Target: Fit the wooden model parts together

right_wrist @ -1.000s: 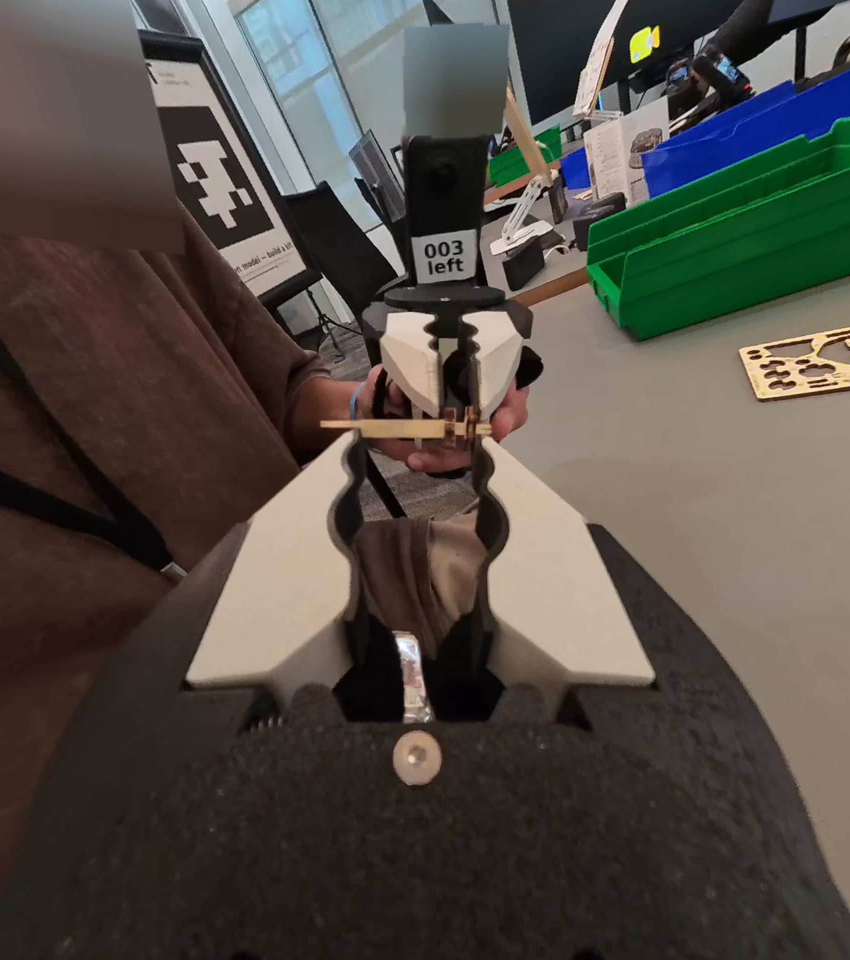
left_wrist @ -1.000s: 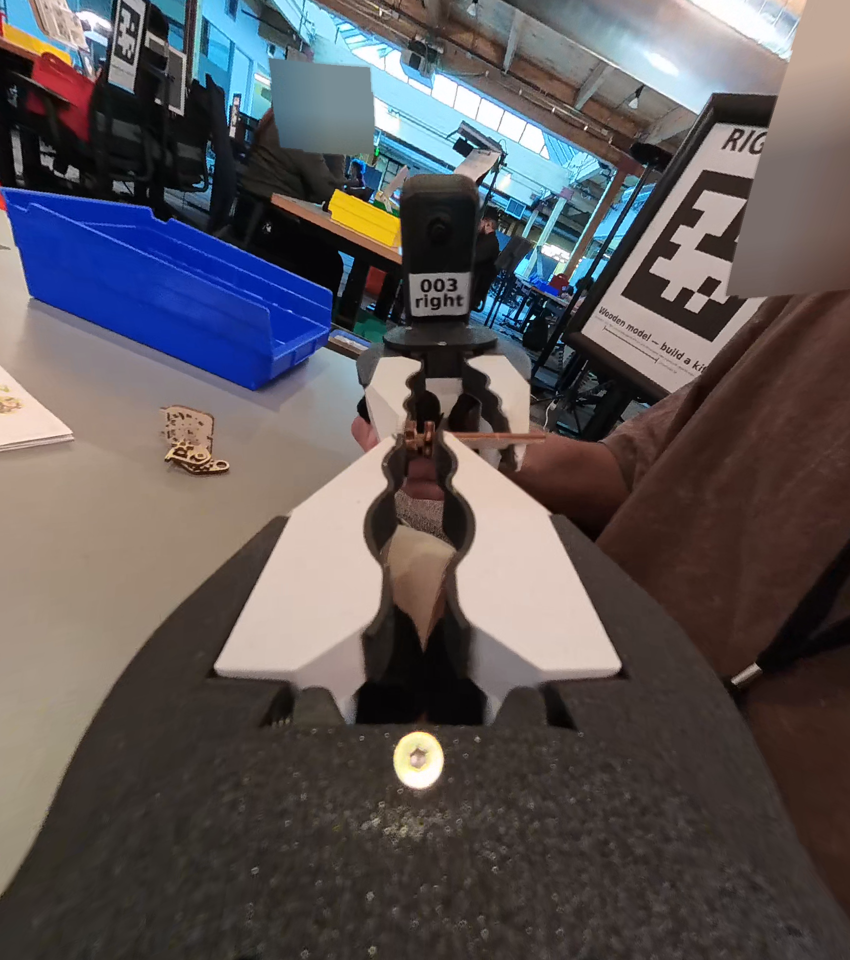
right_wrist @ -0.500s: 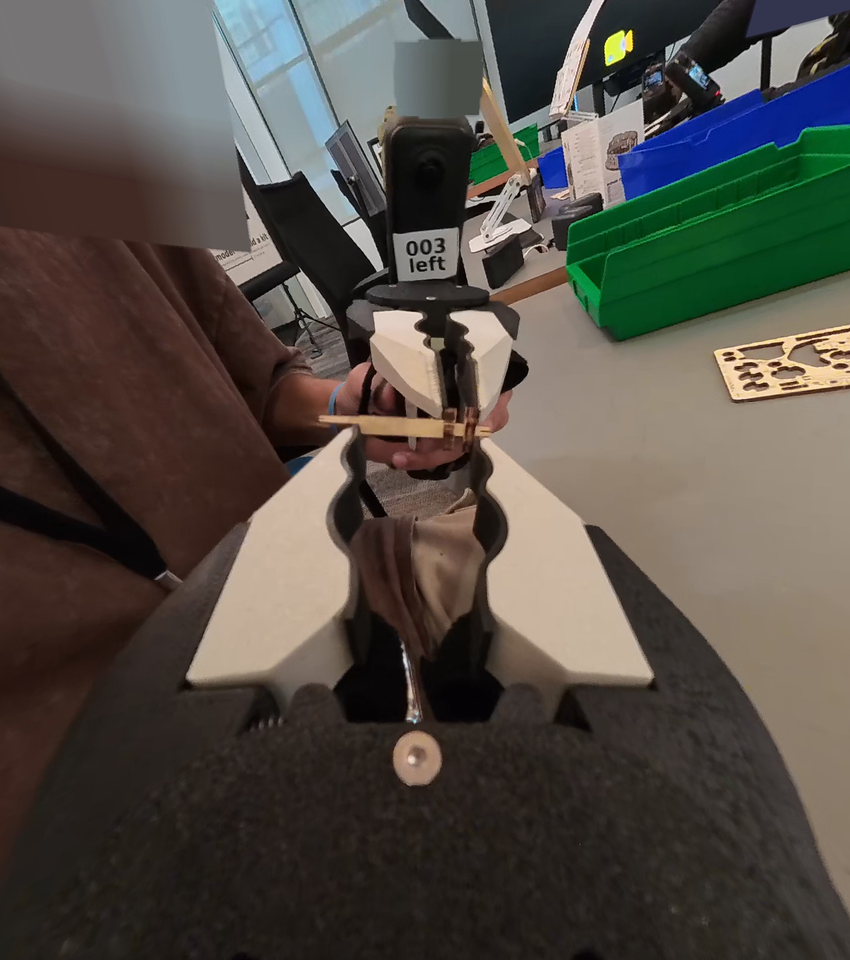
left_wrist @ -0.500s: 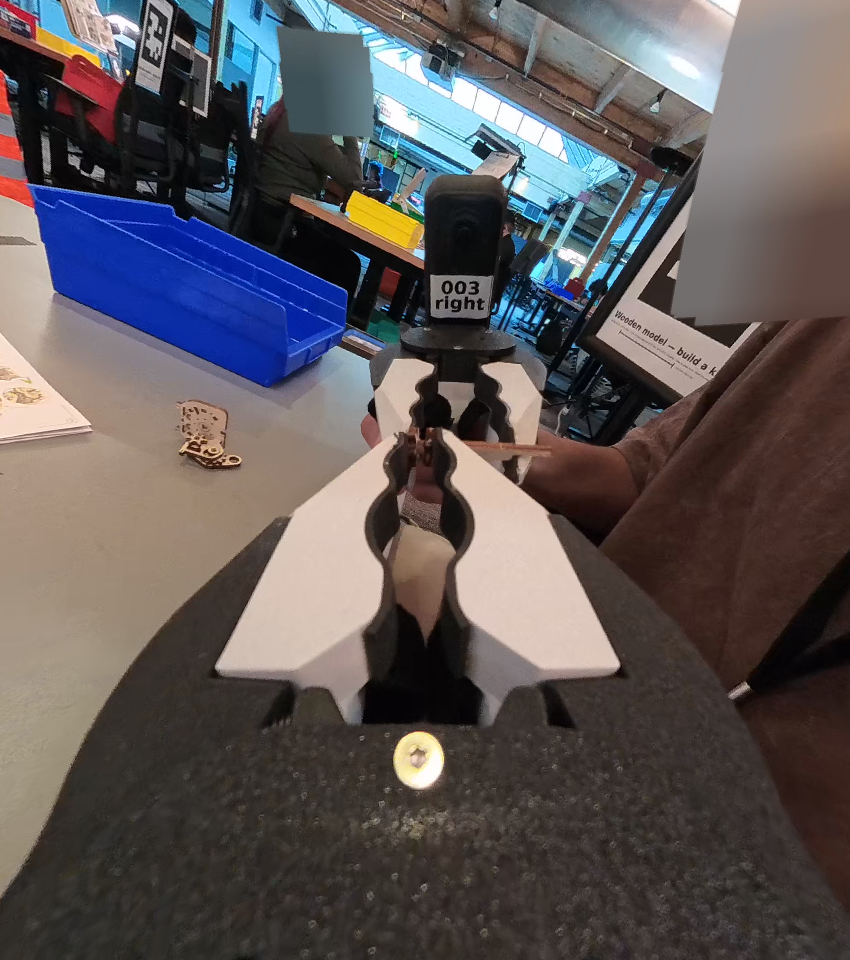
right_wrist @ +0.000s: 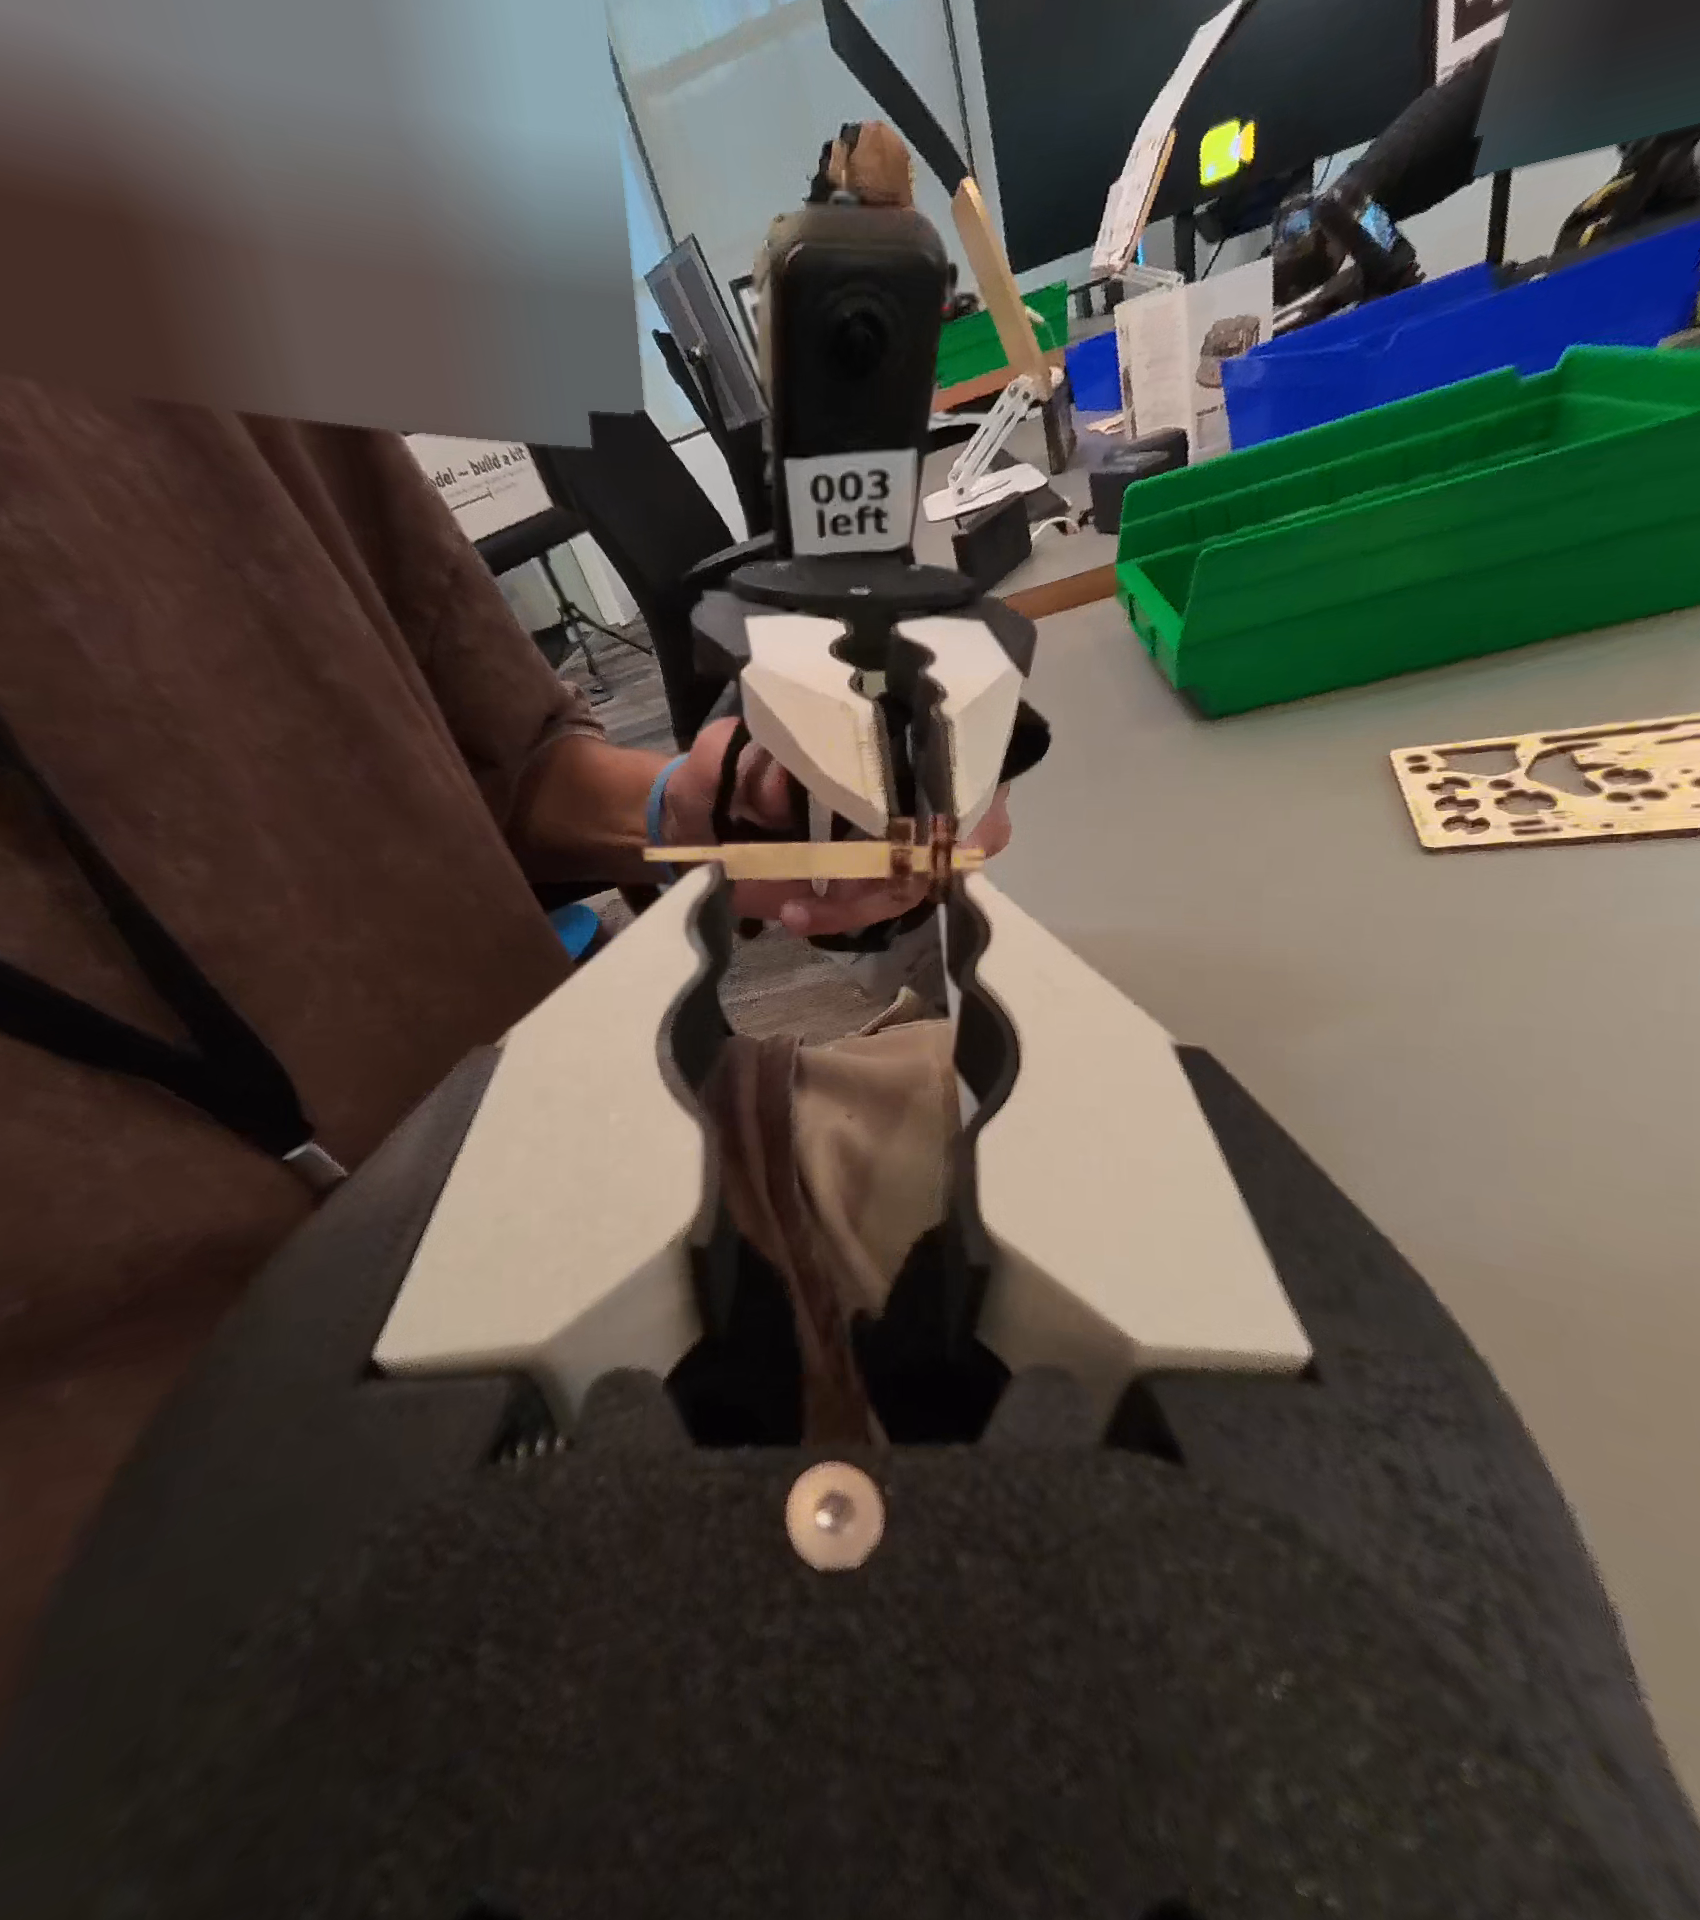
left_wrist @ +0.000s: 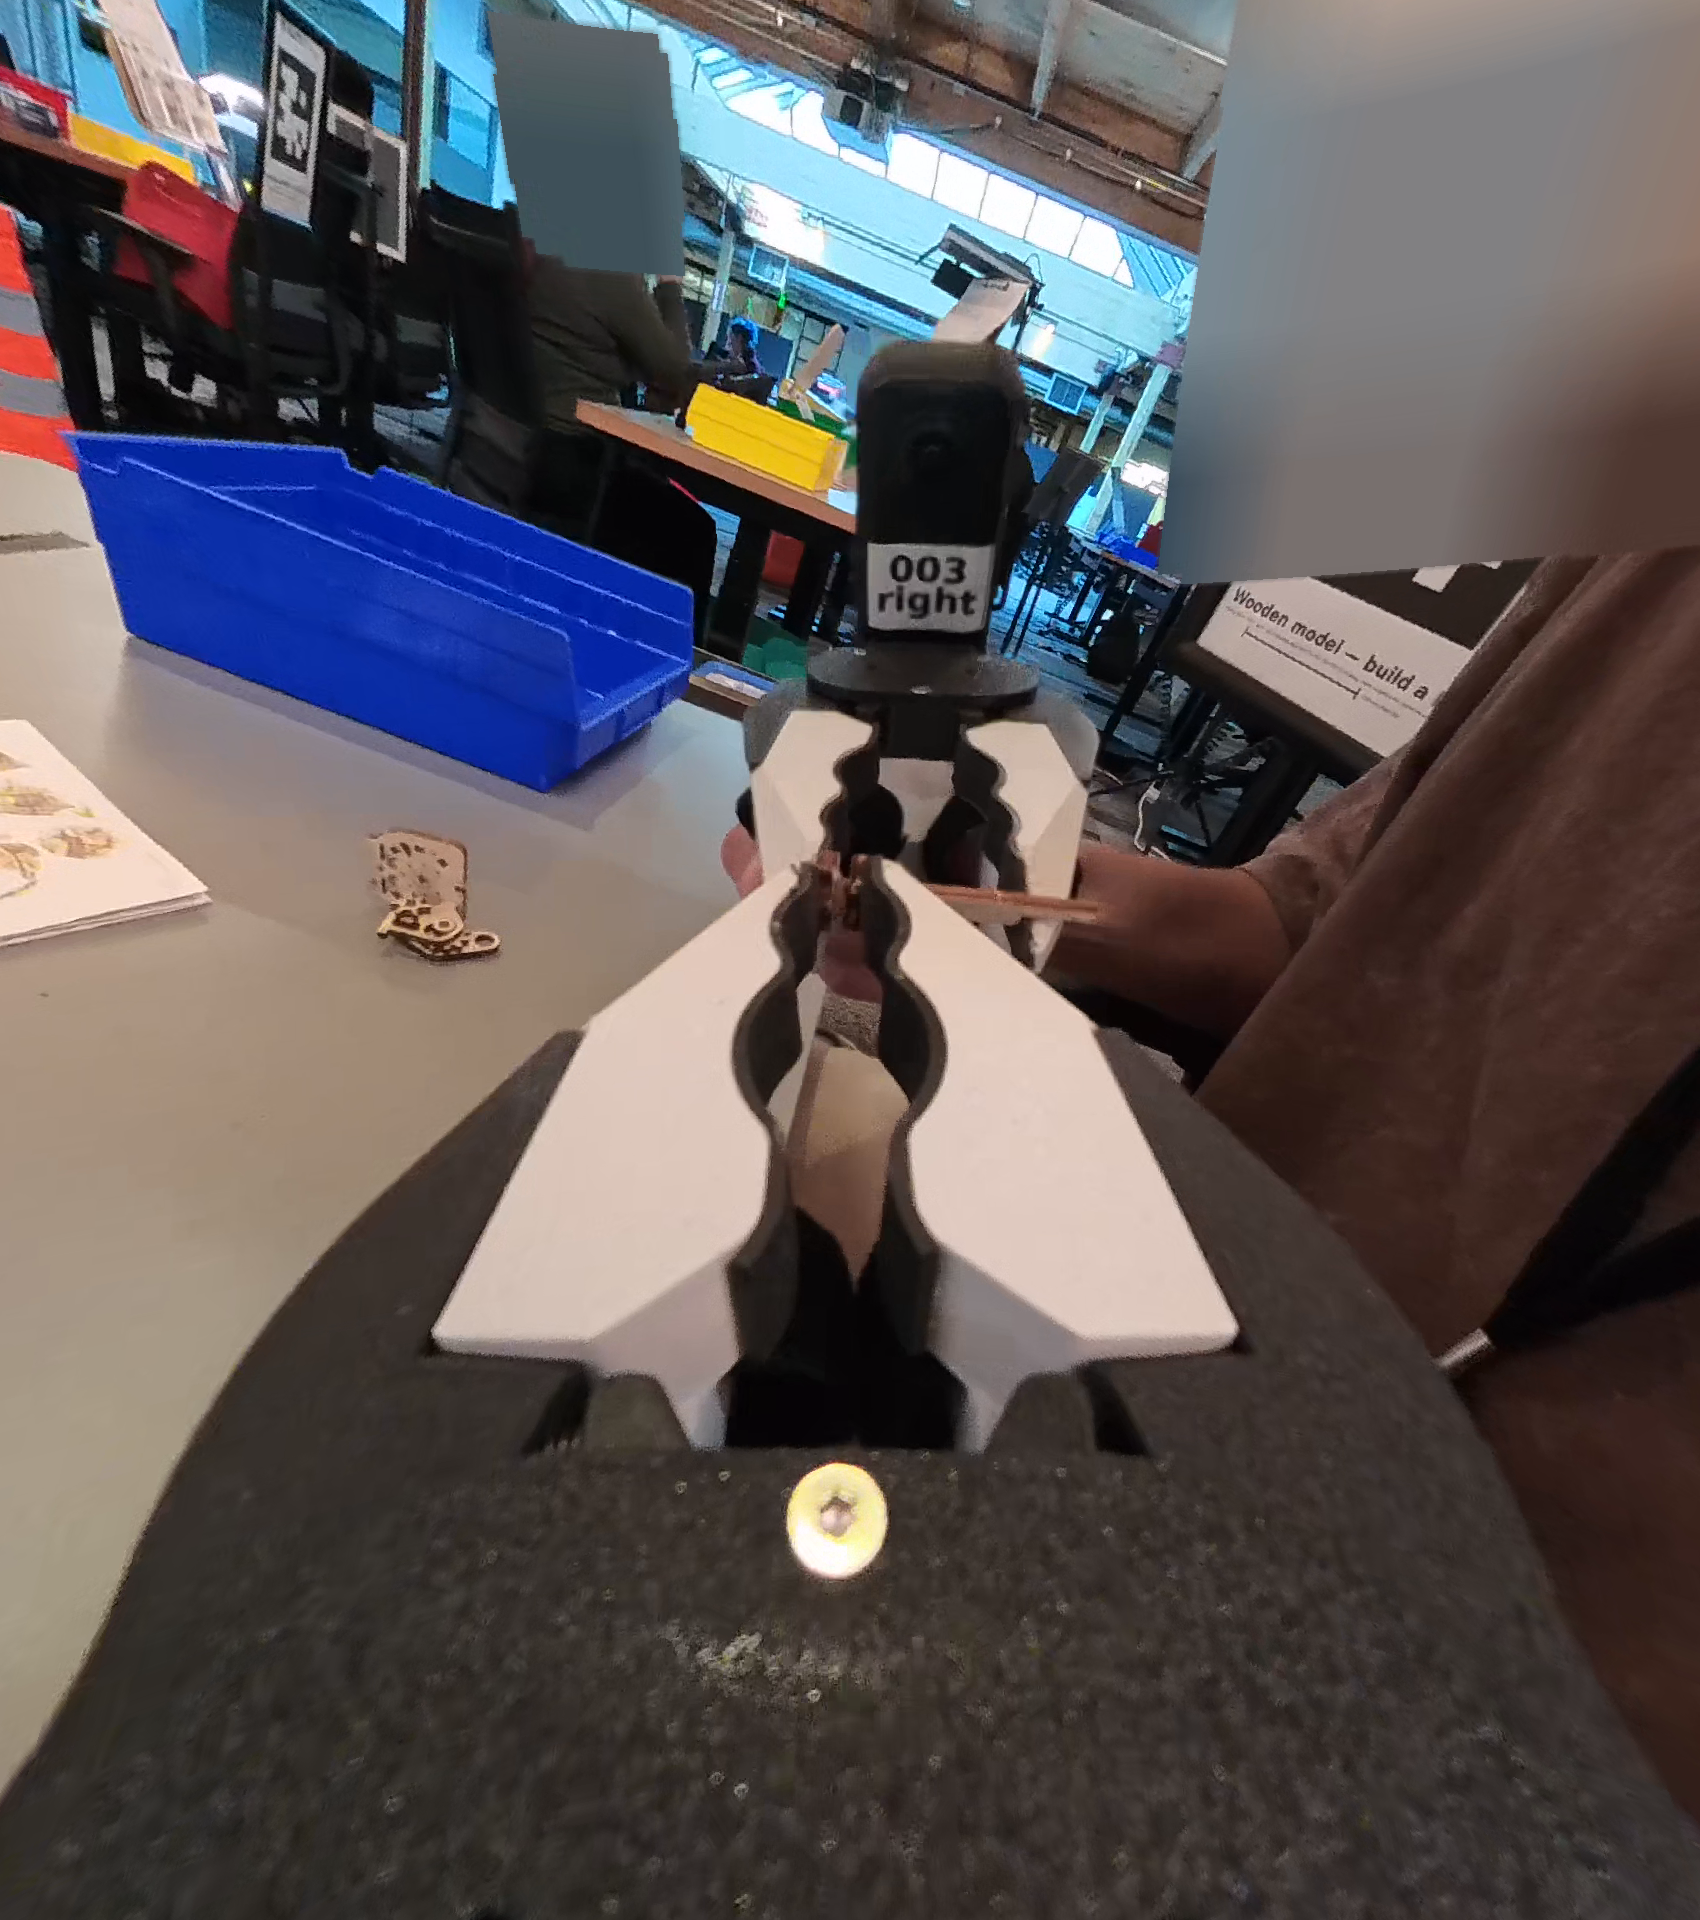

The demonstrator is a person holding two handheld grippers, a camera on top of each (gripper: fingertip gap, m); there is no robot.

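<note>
My left gripper (left_wrist: pixel 841 894) is shut on a small brown wooden piece (left_wrist: pixel 838 891) fitted on the end of a thin wooden stick (left_wrist: pixel 1017 906). The stick runs level to the right. In the right wrist view the stick (right_wrist: pixel 784 857) lies across the tips of my right gripper (right_wrist: pixel 841 883), with the small piece (right_wrist: pixel 924 854) pinched by the left gripper (right_wrist: pixel 913 821) facing it. The right gripper's jaws stand apart, and the stick's left end reaches past the left fingertip (right_wrist: pixel 706 904). The two grippers meet tip to tip, in the air off the table's edge.
On the grey table (left_wrist: pixel 150 1091) lie a small wooden sub-assembly (left_wrist: pixel 425 904), an instruction booklet (left_wrist: pixel 4 831) and a blue bin (left_wrist: pixel 378 603). A green bin (right_wrist: pixel 1448 520) and a punched-out wooden sheet (right_wrist: pixel 1604 790) lie on the other side. The person's brown shirt (left_wrist: pixel 1552 1039) is close by. The tips of both grippers are at nearly the same place.
Both grippers have swung together a little, so the background has shifted. The left gripper stays shut on the piece, and the stick stays across the right gripper's tips.
</note>
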